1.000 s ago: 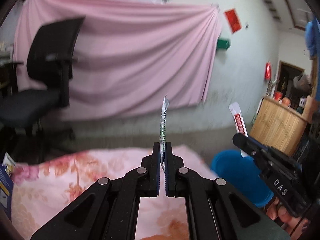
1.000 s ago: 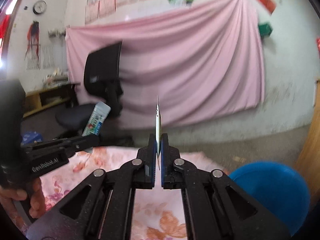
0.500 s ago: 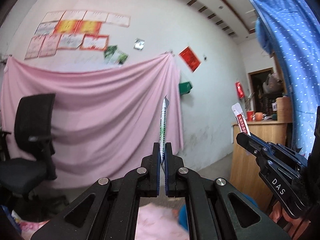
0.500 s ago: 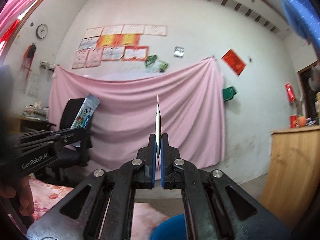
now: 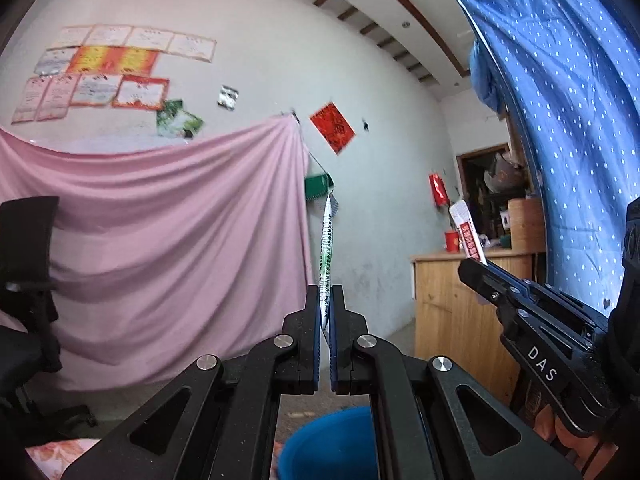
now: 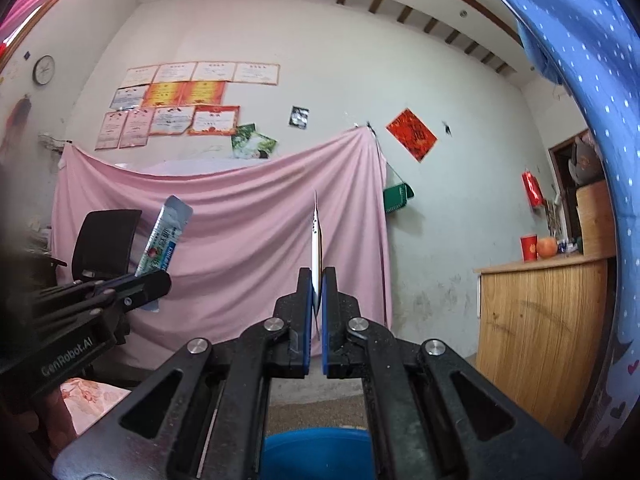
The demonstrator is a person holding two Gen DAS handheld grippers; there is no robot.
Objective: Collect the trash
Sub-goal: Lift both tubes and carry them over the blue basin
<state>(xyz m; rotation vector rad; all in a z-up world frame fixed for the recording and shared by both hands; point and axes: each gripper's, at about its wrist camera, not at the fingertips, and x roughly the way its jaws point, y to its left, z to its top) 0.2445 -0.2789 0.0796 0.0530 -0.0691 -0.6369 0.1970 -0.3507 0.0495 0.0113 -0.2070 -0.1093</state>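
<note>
Above blue bin [image 6: 316, 454], both jaws clamp upright sachets [image 5: 327, 256] [image 6: 316, 248].

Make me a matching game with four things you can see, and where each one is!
Things:
1. green and white wrapper
2. red and white wrapper
3. blue bucket
4. red cup

Places:
A. on the wooden counter
B. pinched in the left gripper
C. low down, under both grippers
D. pinched in the right gripper

Pairs: 1-B, 2-D, 3-C, 4-A
</note>
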